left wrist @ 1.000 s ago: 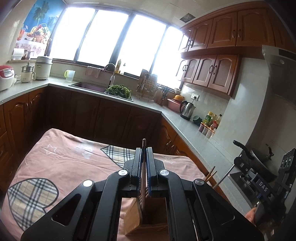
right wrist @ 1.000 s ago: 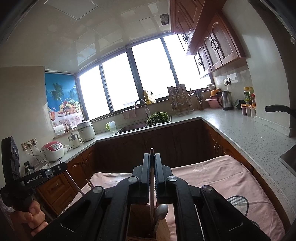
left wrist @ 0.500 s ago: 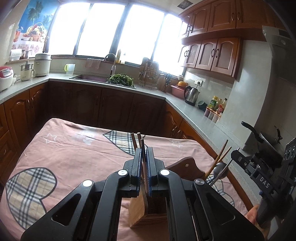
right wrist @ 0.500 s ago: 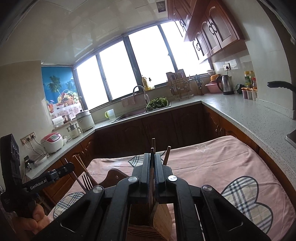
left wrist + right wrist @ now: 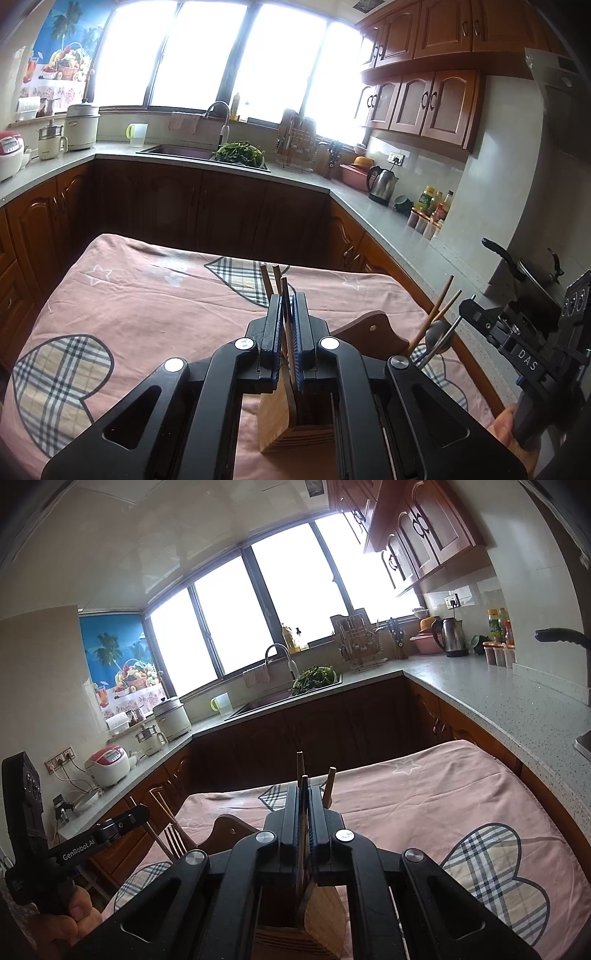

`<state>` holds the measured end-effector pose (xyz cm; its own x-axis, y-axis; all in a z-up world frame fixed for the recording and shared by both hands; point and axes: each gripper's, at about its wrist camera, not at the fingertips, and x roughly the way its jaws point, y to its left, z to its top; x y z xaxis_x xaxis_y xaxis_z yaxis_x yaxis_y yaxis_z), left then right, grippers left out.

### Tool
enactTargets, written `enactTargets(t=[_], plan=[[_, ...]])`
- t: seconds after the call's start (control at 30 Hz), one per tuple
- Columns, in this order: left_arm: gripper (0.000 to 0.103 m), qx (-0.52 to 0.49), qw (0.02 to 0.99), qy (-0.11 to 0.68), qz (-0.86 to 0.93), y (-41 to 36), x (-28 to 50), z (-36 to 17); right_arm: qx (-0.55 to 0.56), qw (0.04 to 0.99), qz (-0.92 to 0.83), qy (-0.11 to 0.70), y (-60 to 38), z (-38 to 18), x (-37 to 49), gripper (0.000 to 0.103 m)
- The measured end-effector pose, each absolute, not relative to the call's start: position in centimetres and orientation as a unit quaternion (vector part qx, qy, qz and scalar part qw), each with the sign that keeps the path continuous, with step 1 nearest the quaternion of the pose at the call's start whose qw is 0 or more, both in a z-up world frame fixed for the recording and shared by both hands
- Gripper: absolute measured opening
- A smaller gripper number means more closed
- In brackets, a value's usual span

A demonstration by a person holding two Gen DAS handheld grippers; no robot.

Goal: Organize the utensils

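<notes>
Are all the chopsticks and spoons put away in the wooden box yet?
Not quite. Two chopsticks already stand in the wooden holder on the pink cloth. Each gripper is shut on one more chopstick: the left gripper and the right gripper hold theirs over the holder, not yet let go. Whether other utensils still wait elsewhere, these views don't show.

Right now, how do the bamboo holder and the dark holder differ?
The bamboo holder is pale, boxy, directly under the left gripper; the dark holder has an arched back and sits to its right. The bamboo holder shows only chopsticks; the dark holder also a spoon. Both stand on the pink cloth.
</notes>
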<state>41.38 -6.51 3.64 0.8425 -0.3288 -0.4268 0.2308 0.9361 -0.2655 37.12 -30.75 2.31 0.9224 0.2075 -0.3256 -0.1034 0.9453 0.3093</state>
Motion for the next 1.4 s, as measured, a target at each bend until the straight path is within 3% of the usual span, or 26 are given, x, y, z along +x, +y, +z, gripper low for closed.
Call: enactTargets(t=[0.5,0.6,0.67,0.73,0.93,1.0,1.4], plan=[[0.005,-0.103,0.952,0.249,-0.146,-6.3,42.0,3.1,0.154,0.967,0.075,0.19,-31.1,2.2,37.6,0.009],[0.021,-0.103,0.951,0.251,-0.145,-6.3,41.7,3.2,0.16,0.965,0.078,0.194,-31.4,2.1,37.6,0.011],[0.055,-0.103,0.953,0.248,-0.14,-6.2,41.4,3.3,0.166,0.964,0.08,0.193,-31.6,2.1,37.4,0.021],[0.067,-0.104,0.955,0.243,-0.132,-6.0,40.7,3.5,0.173,0.963,0.084,0.19,-31.8,2.2,37.0,0.046],[0.092,-0.077,0.961,0.242,-0.112,-5.6,38.8,3.9,0.179,0.964,0.089,0.174,-31.9,2.7,35.1,0.09],[0.093,-0.068,0.963,0.238,-0.108,-5.5,37.7,3.9,0.178,0.964,0.091,0.173,-31.7,2.7,34.4,0.095],[0.1,-0.035,0.964,0.249,-0.083,-4.0,31.0,3.5,0.17,0.962,0.105,0.185,-29.7,2.3,28.5,0.096]])
